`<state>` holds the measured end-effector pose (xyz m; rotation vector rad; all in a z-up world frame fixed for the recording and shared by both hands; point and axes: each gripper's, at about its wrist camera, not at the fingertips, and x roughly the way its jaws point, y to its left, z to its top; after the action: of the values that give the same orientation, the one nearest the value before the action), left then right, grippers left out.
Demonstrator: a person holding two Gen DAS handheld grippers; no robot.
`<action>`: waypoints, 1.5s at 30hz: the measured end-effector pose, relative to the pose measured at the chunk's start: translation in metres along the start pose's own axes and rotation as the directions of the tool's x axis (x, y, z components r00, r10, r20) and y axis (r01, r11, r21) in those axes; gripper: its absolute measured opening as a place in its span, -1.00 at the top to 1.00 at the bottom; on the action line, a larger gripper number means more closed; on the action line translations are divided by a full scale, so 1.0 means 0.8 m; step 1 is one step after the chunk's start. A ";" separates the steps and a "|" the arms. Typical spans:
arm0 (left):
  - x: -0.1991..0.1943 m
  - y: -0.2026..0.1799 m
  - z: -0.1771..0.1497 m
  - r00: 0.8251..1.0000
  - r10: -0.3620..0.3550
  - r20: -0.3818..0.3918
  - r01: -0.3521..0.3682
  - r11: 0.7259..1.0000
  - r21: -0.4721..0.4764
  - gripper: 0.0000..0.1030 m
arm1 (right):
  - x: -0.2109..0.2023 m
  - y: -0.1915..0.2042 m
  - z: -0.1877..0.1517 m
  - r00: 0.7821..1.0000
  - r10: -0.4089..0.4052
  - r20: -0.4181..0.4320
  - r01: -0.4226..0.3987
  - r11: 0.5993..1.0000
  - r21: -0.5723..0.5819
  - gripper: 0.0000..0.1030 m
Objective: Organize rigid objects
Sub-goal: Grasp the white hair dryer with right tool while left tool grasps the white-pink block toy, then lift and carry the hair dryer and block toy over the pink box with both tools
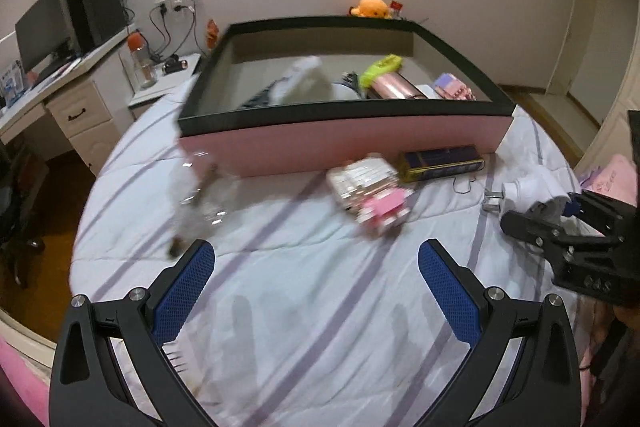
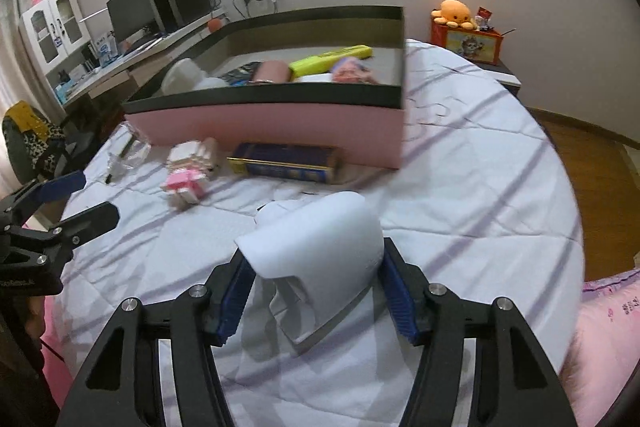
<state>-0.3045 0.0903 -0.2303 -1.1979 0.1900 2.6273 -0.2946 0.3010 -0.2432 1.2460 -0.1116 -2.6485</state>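
A pink box with a black rim [image 1: 344,147] [image 2: 272,125] stands on the bed and holds several items. In front of it lie a pink-and-white block figure [image 1: 372,191] [image 2: 192,169], a blue-and-gold tin [image 1: 442,163] [image 2: 288,163] and a clear plastic item [image 1: 200,195] [image 2: 128,155]. My right gripper [image 2: 316,287] is shut on a white curved plastic object [image 2: 320,239], held just above the bed; it shows in the left wrist view [image 1: 536,187]. My left gripper [image 1: 316,291] is open and empty above the bedsheet, near the block figure.
The bed has a white quilt with purple stripes [image 1: 320,307]. A desk with a monitor [image 1: 44,27] stands to the left, a nightstand with an orange bottle [image 1: 138,55] behind the bed. An orange plush [image 2: 454,13] sits on a red box at the right. A metal plug [image 1: 494,201] lies by the white object.
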 end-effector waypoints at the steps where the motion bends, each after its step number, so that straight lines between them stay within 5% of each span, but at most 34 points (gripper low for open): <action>1: 0.008 -0.008 0.005 1.000 0.013 -0.012 -0.013 1.000 0.004 -1.00 | 0.000 -0.006 -0.001 1.000 0.010 0.000 -0.010 1.000 0.008 -0.19; 13: 0.079 -0.039 0.036 0.992 0.049 -0.116 -0.054 0.998 -0.042 -0.97 | 0.005 -0.029 0.002 0.997 0.068 0.033 -0.068 0.998 0.008 -0.19; 15: 0.081 -0.040 0.034 0.994 0.035 -0.107 -0.039 0.999 -0.037 -0.80 | 0.007 -0.028 0.003 0.997 0.065 0.033 -0.065 0.998 0.000 -0.19; 17: 0.073 -0.041 0.034 0.997 0.011 -0.070 -0.012 1.000 -0.022 -0.14 | 0.008 -0.028 0.004 0.998 0.062 0.033 -0.062 0.998 -0.005 -0.19; 20: 0.067 -0.039 0.030 0.998 -0.008 -0.064 0.007 1.000 -0.003 -0.01 | 0.010 -0.027 0.005 0.998 0.058 0.034 -0.058 0.998 -0.008 -0.19; 45: -0.011 -0.004 -0.053 0.996 -0.046 -0.082 0.048 0.999 0.021 -0.02 | 0.006 0.024 -0.012 0.995 -0.098 0.009 0.098 0.993 -0.068 -0.23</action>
<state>-0.2672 0.0825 -0.2514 -1.2866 0.2035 2.5312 -0.2875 0.2815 -0.2500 1.2529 0.0400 -2.7137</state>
